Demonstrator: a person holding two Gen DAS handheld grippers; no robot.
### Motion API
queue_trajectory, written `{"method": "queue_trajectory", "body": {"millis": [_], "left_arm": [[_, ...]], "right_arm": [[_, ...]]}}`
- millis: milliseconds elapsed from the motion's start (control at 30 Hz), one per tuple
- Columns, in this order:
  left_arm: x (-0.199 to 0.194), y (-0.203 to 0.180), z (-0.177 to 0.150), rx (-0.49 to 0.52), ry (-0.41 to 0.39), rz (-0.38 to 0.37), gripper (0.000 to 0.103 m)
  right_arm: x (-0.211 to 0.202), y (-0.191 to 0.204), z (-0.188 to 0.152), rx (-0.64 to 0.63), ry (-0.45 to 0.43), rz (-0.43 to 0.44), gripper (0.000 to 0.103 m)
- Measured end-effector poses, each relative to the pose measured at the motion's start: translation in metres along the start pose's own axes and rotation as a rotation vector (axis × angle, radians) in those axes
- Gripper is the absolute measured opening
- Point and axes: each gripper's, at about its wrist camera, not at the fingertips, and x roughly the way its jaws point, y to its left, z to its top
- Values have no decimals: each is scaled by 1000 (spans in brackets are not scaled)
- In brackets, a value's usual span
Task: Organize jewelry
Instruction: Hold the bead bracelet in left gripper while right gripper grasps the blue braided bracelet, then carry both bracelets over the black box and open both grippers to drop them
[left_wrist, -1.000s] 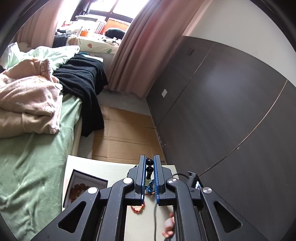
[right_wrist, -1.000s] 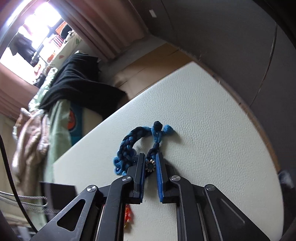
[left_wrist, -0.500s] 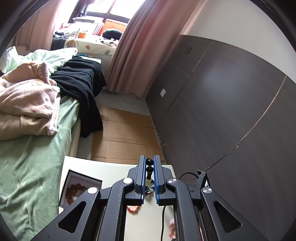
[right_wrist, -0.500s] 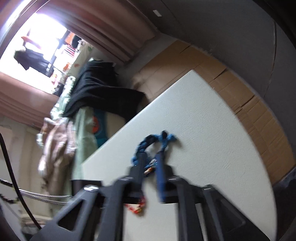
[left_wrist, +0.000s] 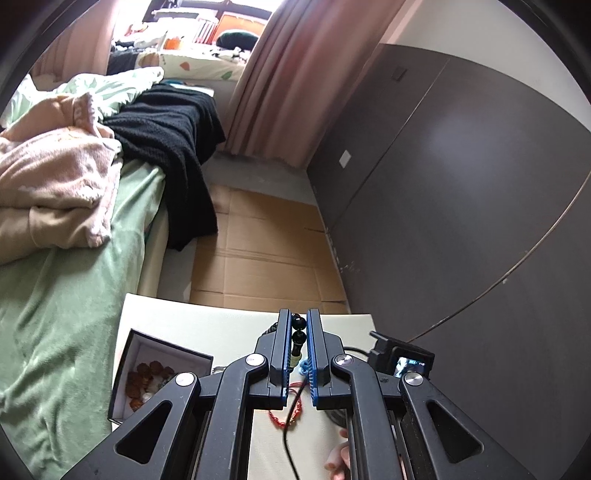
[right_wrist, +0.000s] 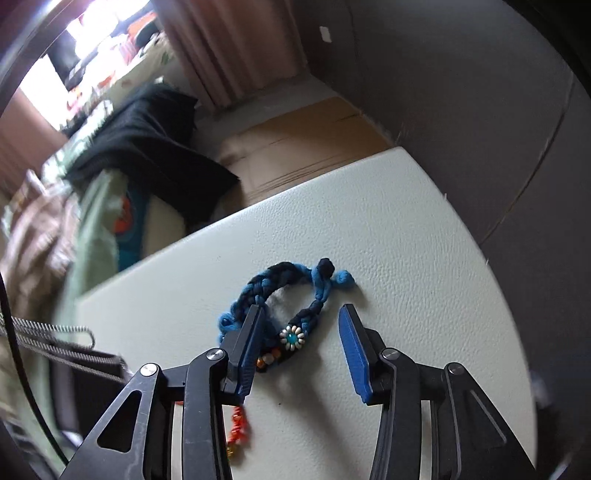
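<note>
Now the right gripper (right_wrist: 303, 332) has let go: its blue pads, pinched on the braided bracelet a second ago, stand wide apart, and the motion blur of half a second back is gone. That blue braided bracelet (right_wrist: 280, 291) lies flat on the white table (right_wrist: 406, 258), a soft woven cord loop with knotted ends at its far side and a small round flower charm, pale petals around a teal centre, sitting between the open fingers. The left-hand finger (right_wrist: 251, 339) overlaps the braid; whether it touches, I can't tell. Under that finger's base, a string of red-orange beads (right_wrist: 238, 424) trails on the pebbled tabletop.

Over on the left gripper (left_wrist: 298, 343), no change from before: the jaws stay clenched on a string of black beads (left_wrist: 298, 328), glossy round ones stacked between the ribbed blue pads. Below and to its left sits the open jewelry box (left_wrist: 127, 369), dark outside, white inside, with brown beads in it, drawn a little nearer than before. A thin red bracelet (left_wrist: 286, 413) lies beneath the gripper. No readable writing anywhere.
</note>
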Motion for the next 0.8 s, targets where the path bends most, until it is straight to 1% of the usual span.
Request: {"method": "queue_trajectory", "body": {"millis": [67,100,133,167,200,267,333,367,400,500,567,667,800], "left_arm": [[2,2,-2,-2,7,2,8],[2,2,-2,-3,7,2,8],[1,2,-3,-3,7,1,8],[1,2,-4,-4,7,0,8],[1,1,-5,-4,8,-1,8],[1,0,-6,-6,10,-3,8],[1,-1,-8,-6,12,-3,8],[0,-1,-9,-6,14,-5,8],[-1,-2,-10,-6,15,-6,8],[-2,-5,-10,-4,13,-8,8],[-5,-8,-10,-2,11,-12,8],[-8,-11,-10,4,6,-14,8],[-12,-14,-9,9,1,-17,8]], "right_arm": [[-1,3,-2,-31,10,-5,41],[-2,4,-3,-47,19,7,38],[-4,2,-3,-52,28,30,24],[-5,-1,-4,-48,44,69,13],[-6,-4,-5,-54,62,64,13],[-7,-11,-8,-57,69,97,13],[-8,-23,-9,-17,92,161,13],[-8,-33,-10,24,110,215,11],[-8,-39,-10,53,114,256,4],[-19,-59,-10,124,114,352,4],[-25,-67,-10,140,103,376,4],[-31,-72,-12,138,93,365,4],[-43,-70,-11,152,73,423,4]]}}
